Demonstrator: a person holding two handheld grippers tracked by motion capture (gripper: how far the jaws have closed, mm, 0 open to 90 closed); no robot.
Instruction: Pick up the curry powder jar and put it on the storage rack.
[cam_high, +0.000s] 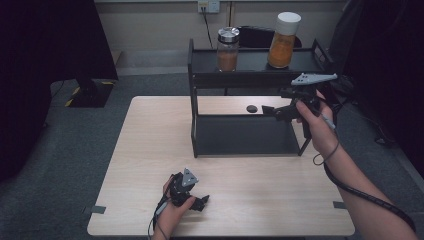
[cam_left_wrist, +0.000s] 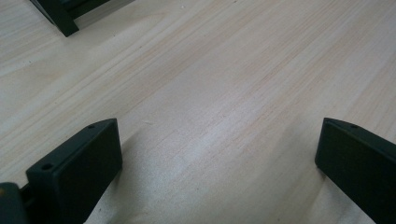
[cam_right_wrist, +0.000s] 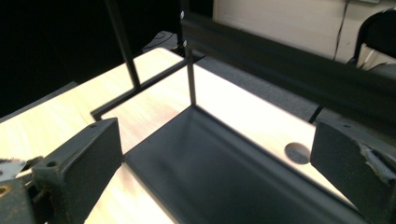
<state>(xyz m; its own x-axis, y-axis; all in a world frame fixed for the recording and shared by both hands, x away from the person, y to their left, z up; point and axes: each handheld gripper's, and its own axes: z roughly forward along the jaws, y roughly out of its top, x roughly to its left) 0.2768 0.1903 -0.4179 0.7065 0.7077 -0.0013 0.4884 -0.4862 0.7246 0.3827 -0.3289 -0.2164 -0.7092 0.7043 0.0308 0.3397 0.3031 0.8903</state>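
A black two-tier rack (cam_high: 240, 75) stands at the back of the wooden table (cam_high: 150, 150). On its top shelf are a glass jar with a silver lid (cam_high: 227, 49) and a taller white-lidded jar (cam_high: 283, 40), both holding orange-brown contents. My right gripper (cam_high: 268, 111) hovers at the rack's right end, pointing left over the lower shelf (cam_right_wrist: 210, 177); in the right gripper view (cam_right_wrist: 215, 135) it is open with nothing between the jaws. My left gripper (cam_high: 202, 202) rests low near the table's front edge. It is open over bare wood (cam_left_wrist: 217, 135).
A small dark round spot (cam_high: 252, 108) (cam_right_wrist: 297, 153) lies on the table behind the rack's lower shelf. A rack foot (cam_left_wrist: 60, 18) shows far from the left gripper. A dark stand (cam_high: 90, 92) is on the floor at left, a chair (cam_high: 260, 35) behind the rack.
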